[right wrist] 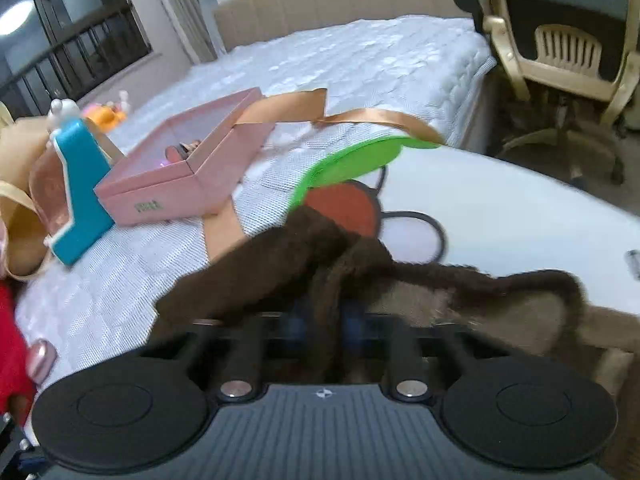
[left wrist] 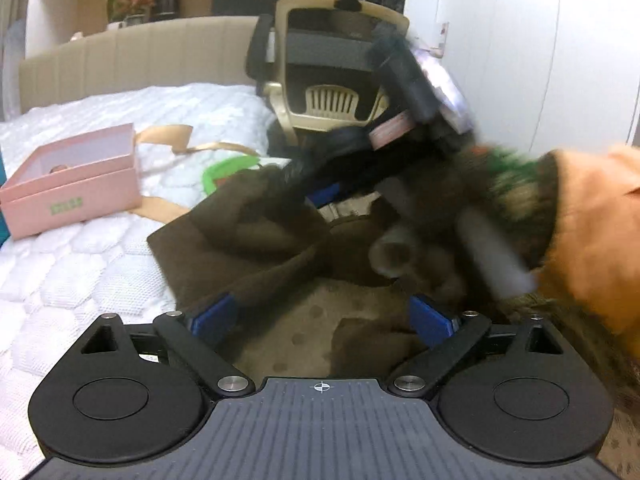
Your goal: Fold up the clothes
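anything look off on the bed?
Yes. The brown garment is bunched, not flat, and clutter crowds it: an open pink box, loose ribbon and a green lid on the mattress.

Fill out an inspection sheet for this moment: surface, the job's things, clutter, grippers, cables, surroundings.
Surface: white quilted mattress, bare, with a beige headboard behind.
Job's things: dark brown fuzzy garment, crumpled, tan lining showing; blurred in both views.
Clutter: open pink box with tan ribbon, green disc, blue toy, red item at the left edge of the right wrist view.
Grippers: left gripper open over the garment; right gripper shut on a bunched fold of it.
Cables: thin dark loop on the bed; whether it is a cable cannot be told.
Surroundings: beige office chair beside the bed, window, shelf with plant.
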A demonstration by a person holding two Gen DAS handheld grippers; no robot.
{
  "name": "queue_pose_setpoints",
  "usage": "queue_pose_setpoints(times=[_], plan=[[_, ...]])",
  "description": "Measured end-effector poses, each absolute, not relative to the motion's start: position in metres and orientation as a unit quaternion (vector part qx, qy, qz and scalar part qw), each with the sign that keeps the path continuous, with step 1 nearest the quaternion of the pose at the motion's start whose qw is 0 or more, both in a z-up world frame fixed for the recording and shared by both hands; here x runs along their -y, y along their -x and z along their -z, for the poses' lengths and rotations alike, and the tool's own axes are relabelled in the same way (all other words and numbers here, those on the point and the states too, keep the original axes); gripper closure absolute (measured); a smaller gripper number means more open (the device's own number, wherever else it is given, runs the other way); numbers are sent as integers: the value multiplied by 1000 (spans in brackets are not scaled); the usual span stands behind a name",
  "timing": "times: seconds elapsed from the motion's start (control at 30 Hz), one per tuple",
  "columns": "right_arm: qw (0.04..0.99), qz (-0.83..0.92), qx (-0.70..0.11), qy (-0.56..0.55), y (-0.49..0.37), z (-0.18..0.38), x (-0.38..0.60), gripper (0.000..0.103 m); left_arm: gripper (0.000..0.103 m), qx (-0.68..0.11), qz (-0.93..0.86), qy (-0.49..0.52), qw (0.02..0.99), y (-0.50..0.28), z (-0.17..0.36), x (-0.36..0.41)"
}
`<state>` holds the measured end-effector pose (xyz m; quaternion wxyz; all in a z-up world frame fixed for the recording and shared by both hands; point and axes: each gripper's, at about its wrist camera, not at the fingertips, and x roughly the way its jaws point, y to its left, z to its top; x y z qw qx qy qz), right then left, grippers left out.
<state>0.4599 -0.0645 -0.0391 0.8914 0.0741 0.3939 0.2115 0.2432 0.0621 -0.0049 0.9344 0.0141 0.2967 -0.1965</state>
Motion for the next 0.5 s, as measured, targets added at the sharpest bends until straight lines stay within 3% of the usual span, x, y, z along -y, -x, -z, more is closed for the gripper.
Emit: queue_pose_setpoints(times=[0.2,0.37,0.47,0.5], plan=[[918,-242,-291,-120,-402,-20,121,97,2,-273,203,-28,940,-243,1,-66],[916,-205,-322,-125,-341,-24,180,96,2,-284,251,-32,925,-252,3,-55],[904,-172,-377,-108,-319,3,200,86,1,-299,268,-39,915,-257,7,-47],[904,-163,-381,-107,-314,9,206,76,1,-301,268,-43,914,-258,8,-45]])
